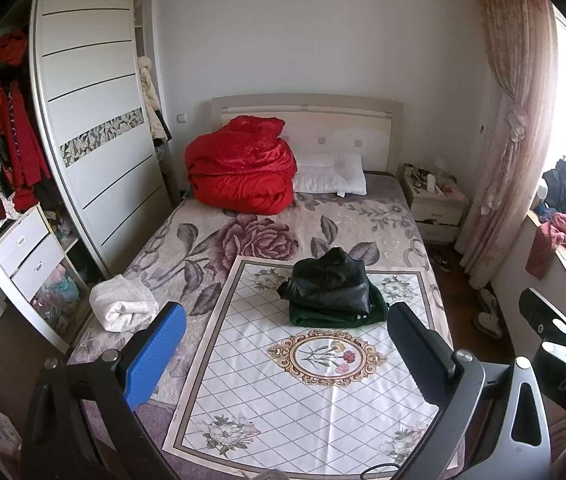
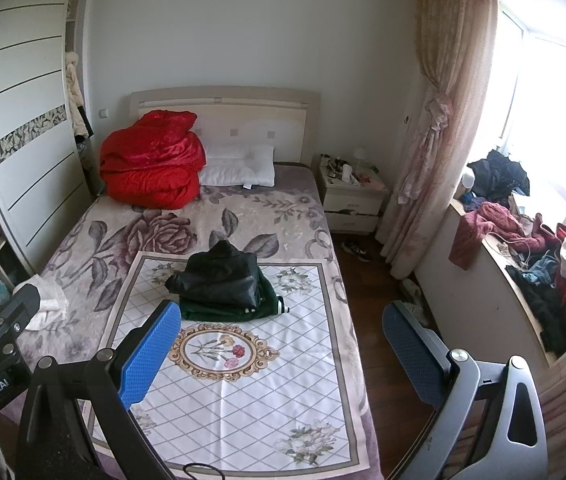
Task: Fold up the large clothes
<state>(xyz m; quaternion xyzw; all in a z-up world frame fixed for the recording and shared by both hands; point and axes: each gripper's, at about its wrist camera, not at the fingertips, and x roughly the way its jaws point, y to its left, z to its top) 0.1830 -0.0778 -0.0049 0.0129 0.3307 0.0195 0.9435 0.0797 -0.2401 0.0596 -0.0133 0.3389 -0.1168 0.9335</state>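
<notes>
A folded black jacket (image 1: 329,282) lies on top of a folded dark green garment (image 1: 339,316) on a white floral mat (image 1: 303,380) spread on the bed. The pile also shows in the right wrist view, black jacket (image 2: 219,278) over green garment (image 2: 269,308). My left gripper (image 1: 287,350) is open and empty, held above the foot of the bed, well short of the pile. My right gripper (image 2: 279,350) is open and empty, over the mat's right side and bed edge. Part of the right gripper's body (image 1: 555,332) shows at the right of the left wrist view.
A red quilt (image 1: 241,166) and white pillow (image 1: 331,174) lie at the headboard. A rolled white towel (image 1: 123,302) sits at the bed's left edge. A wardrobe (image 1: 95,128) stands left, a nightstand (image 2: 353,196) right. Heaped clothes (image 2: 543,256) cover the window ledge.
</notes>
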